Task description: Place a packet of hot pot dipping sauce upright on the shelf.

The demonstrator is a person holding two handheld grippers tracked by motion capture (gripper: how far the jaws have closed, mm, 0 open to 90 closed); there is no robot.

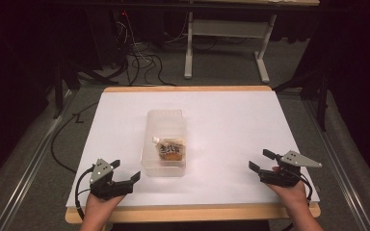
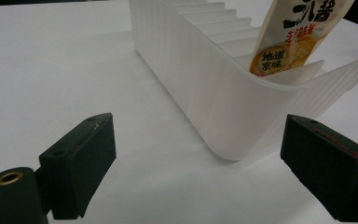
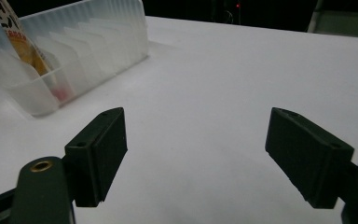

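Observation:
A clear ribbed plastic bin [image 1: 166,142] with slot dividers stands in the middle of the white table [image 1: 221,125]. A sauce pouch [image 1: 170,149] with an orange and white label leans in its nearest slot, and it shows again as the pouch [image 2: 293,37] and the pouch [image 3: 21,44]. My left gripper [image 1: 125,171] rests open at the front left, its jaws apart just short of the bin [image 2: 223,93]. At the front right my right gripper [image 1: 261,160] stands open over bare table, with the bin [image 3: 70,56] farther off to its left. Nothing lies between either pair of jaws.
The table has a wooden rim [image 1: 188,89]. Behind it on the floor stand the white legs of another table [image 1: 226,43] and loose black cables [image 1: 139,62]. Dark surroundings flank both sides.

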